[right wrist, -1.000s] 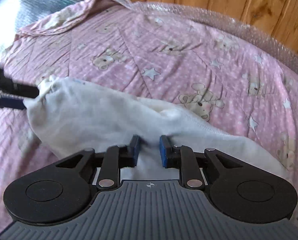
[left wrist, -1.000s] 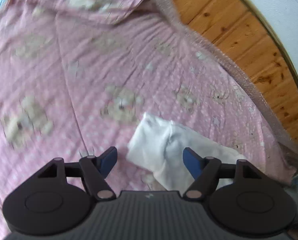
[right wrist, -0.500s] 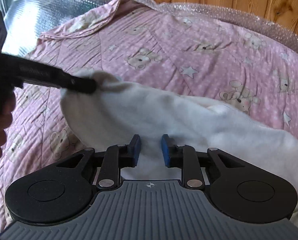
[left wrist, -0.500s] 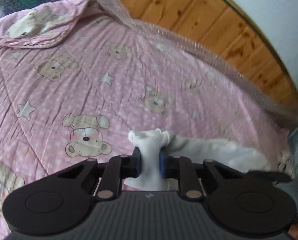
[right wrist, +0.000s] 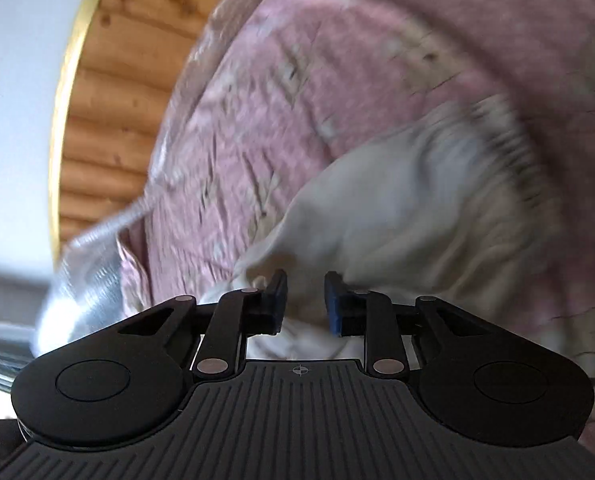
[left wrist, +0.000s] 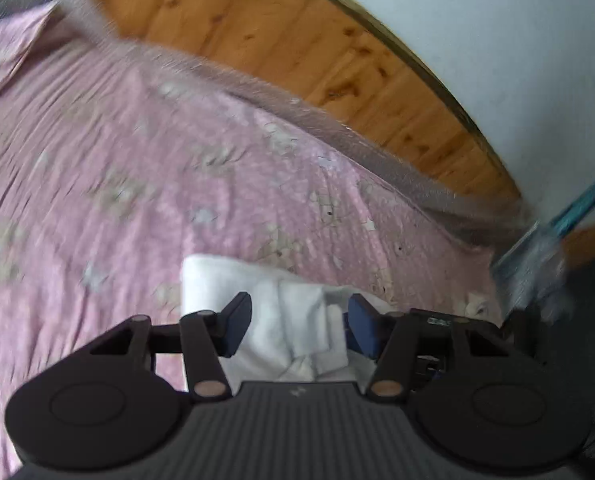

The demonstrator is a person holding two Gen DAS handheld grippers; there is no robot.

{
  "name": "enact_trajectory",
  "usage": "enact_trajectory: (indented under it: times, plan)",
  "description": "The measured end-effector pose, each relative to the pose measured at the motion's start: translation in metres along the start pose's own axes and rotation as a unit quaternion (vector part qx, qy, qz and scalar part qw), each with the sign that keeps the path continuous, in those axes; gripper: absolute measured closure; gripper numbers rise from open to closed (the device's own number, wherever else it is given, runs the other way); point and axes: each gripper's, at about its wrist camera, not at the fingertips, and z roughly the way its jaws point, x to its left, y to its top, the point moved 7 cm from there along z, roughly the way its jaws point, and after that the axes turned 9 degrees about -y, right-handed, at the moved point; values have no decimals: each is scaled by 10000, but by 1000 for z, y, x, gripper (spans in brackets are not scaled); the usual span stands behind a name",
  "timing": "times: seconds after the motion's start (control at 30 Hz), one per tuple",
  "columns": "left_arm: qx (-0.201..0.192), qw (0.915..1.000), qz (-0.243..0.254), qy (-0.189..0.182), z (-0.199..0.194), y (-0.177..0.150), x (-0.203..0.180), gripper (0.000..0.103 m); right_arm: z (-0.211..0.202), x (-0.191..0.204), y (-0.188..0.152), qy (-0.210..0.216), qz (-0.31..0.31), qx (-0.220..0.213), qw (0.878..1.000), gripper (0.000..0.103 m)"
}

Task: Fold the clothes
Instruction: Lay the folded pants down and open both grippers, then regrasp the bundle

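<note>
A white garment (left wrist: pixel 293 320) lies bunched on the pink bear-print bedsheet (left wrist: pixel 97 168). In the left wrist view my left gripper (left wrist: pixel 297 326) is open, its blue pads apart on either side of the folded cloth, which lies loose between them. In the right wrist view the garment (right wrist: pixel 397 208) spreads ahead and to the right, blurred by motion. My right gripper (right wrist: pixel 305 300) has its jaws close together with white cloth between the pads and appears shut on it.
A bubble-wrap strip (left wrist: pixel 337 128) edges the bed against the wood-panelled wall (left wrist: pixel 297 40). A white wall (left wrist: pixel 497 40) rises above it. A blue and clear object (left wrist: pixel 549 240) sits at the right bed edge. Shiny foil (right wrist: pixel 85 272) lies left in the right wrist view.
My left gripper has opened and let go of the garment corner it was pinching. The right gripper has swung and rolled sharply, still on the cloth. Both views are blurred by motion.
</note>
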Motion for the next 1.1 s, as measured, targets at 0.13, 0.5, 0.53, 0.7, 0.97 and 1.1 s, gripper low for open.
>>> enact_trajectory:
  times: [0.13, 0.5, 0.53, 0.7, 0.97, 1.1]
  plan:
    - [119, 9995, -284, -50, 14, -3, 22, 50, -8, 13, -10, 45, -458, -157, 9988, 69]
    - [623, 9930, 923, 393, 36, -7, -9, 49, -60, 8, -8, -1388, -2493, -1351, 9489, 41]
    - [628, 9931, 946, 284, 38, -6, -17, 48, -67, -4, -3, -1723, -2521, -1519, 9400, 40]
    - [700, 9954, 636, -147, 53, -1, -34, 48, -55, -30, -1, -1933, -2579, -947, 9419, 86]
    - [-144, 9939, -999, -455, 8, 12, 43, 30, -60, 112, -70, -1360, -4669, -1752, 8560, 92]
    - [-68, 9921, -1203, -337, -1, -4, 68, 29, -30, 152, -134, -511, -5570, -1659, 8122, 59]
